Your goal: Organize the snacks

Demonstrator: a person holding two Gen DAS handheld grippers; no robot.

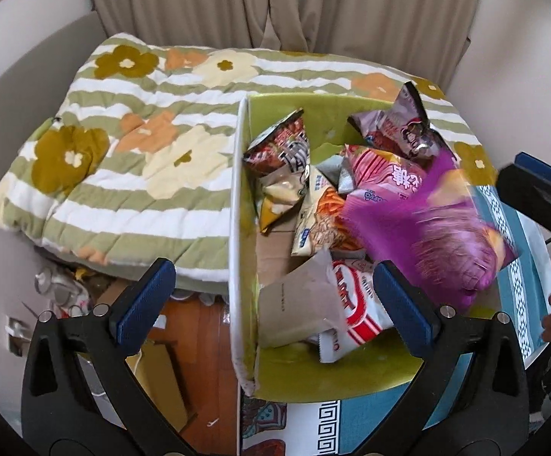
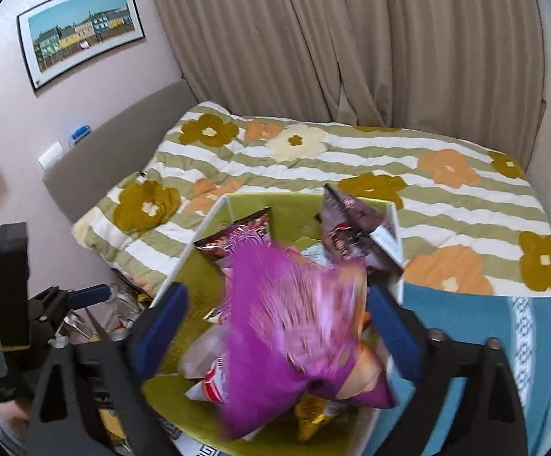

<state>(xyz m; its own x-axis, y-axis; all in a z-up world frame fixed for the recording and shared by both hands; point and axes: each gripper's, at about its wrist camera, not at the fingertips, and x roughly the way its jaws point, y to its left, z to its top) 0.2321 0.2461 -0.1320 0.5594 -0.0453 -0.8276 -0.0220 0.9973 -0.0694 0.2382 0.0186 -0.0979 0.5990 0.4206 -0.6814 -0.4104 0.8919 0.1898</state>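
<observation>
Purple snack bag [image 2: 294, 326] blurred, seemingly dropping between spread fingers of right gripper [image 2: 275, 326] into green box [image 1: 271, 102] among other packets; left gripper [image 1: 275, 296] spread, empty. Best release low over box centre, keeping bag inside rim

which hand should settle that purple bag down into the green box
Right. The blurred purple snack bag hangs between the open right claw over the green cardboard box. The open left claw is empty, straddling the box's wall.

Soft daylight, fisheye-warped edges — purple bag [image 2: 294, 334] motion-blurred
</observation>
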